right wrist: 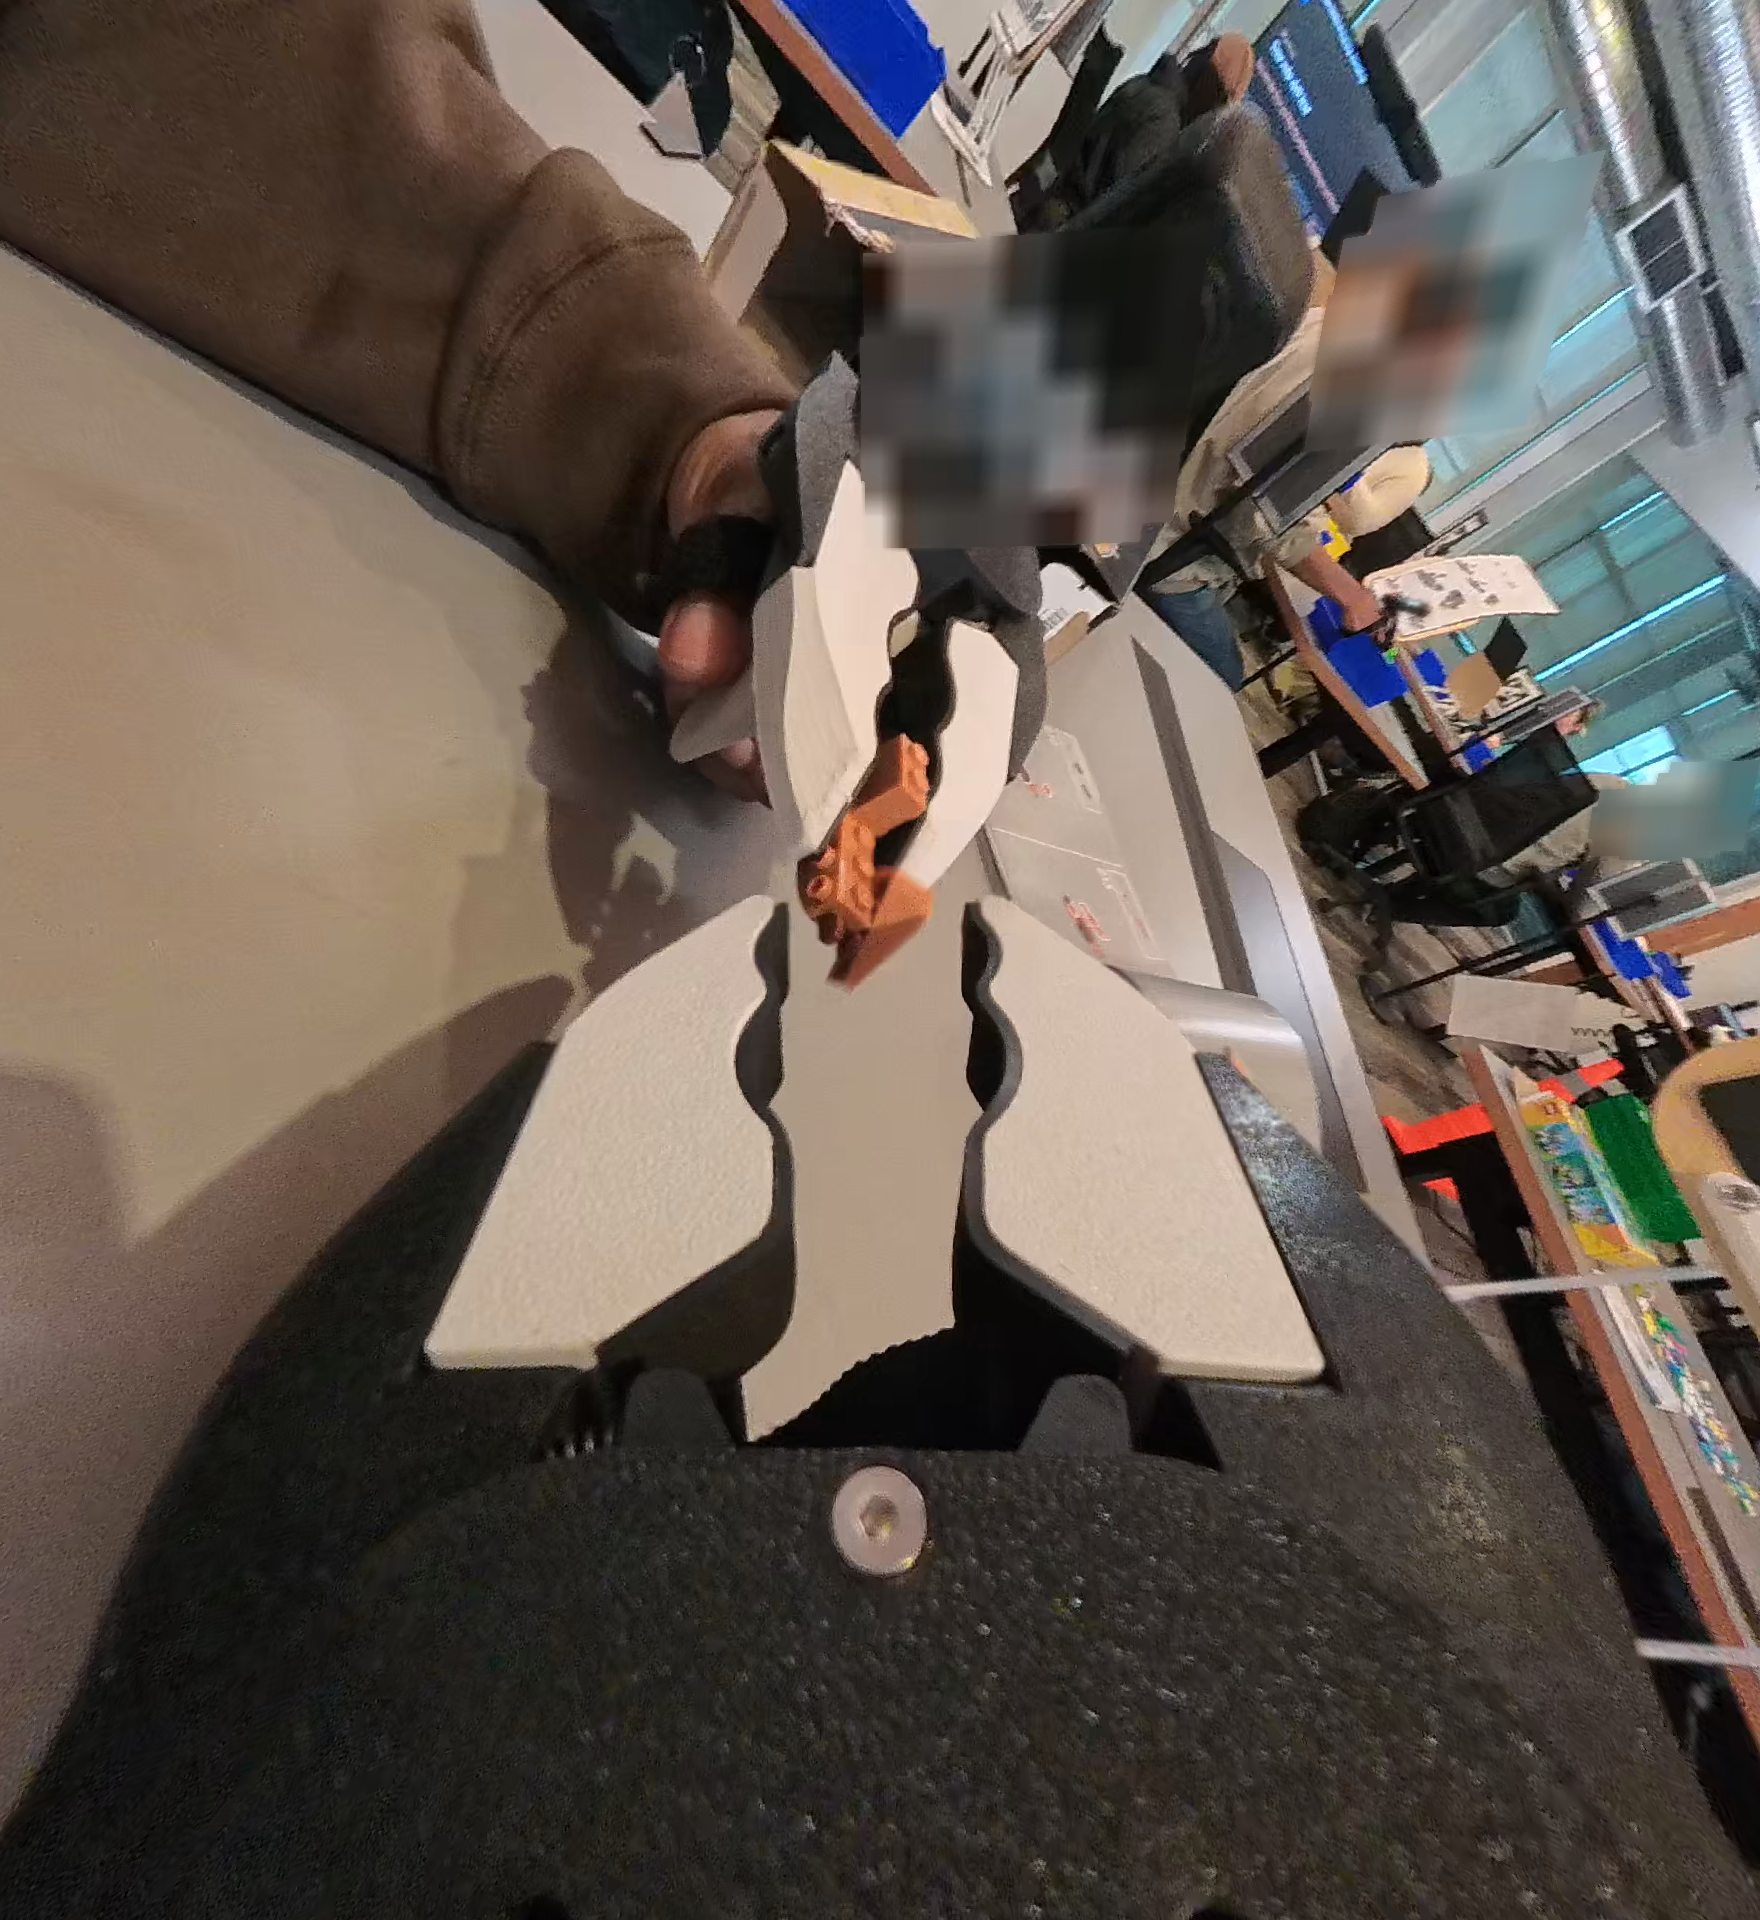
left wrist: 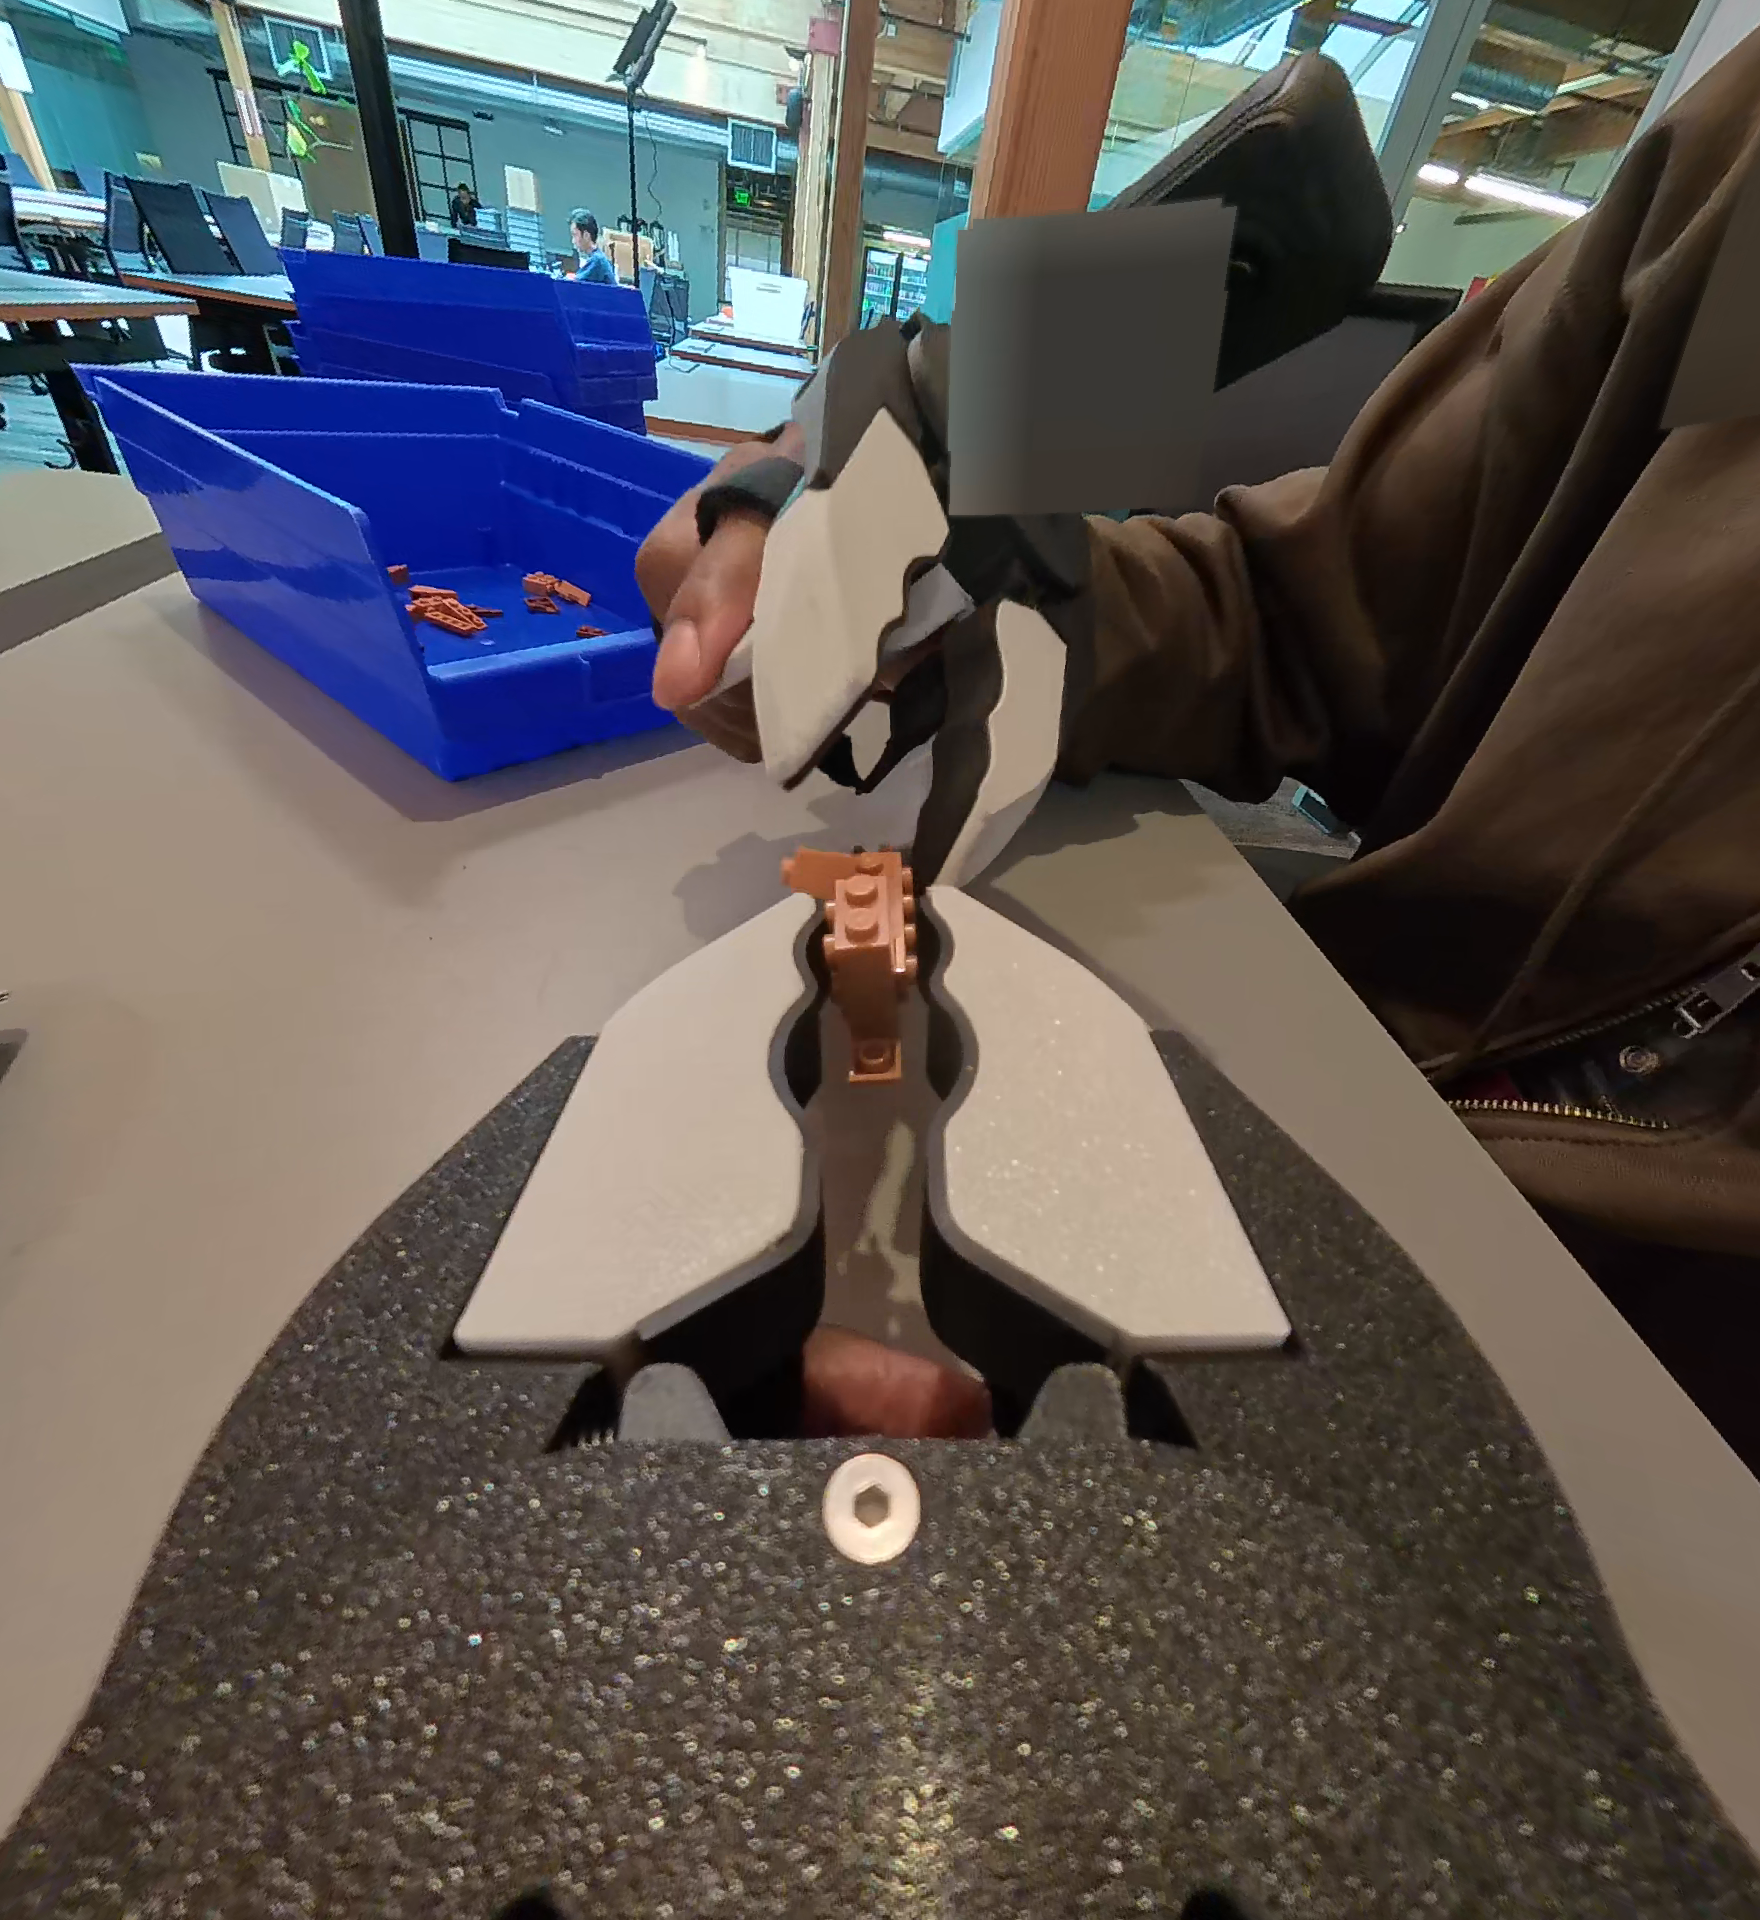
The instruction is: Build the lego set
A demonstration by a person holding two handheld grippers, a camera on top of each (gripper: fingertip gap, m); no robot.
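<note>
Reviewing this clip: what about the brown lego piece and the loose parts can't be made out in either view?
- Lego assembly, left wrist view: its lower part is hidden between the left gripper fingers.
- Same assembly, right wrist view: motion blur hides how its bricks join.
- Loose bricks in the blue bin: too small to tell their shapes.

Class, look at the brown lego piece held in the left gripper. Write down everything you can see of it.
The brown lego assembly is glossy orange-brown plastic, made of several small studded pieces joined together. It is clamped between the fingers of the left gripper, above the grey table, with a flat part jutting past the fingertips. The right gripper is open, its tips at the jutting end; whether they touch it cannot be told.
</note>
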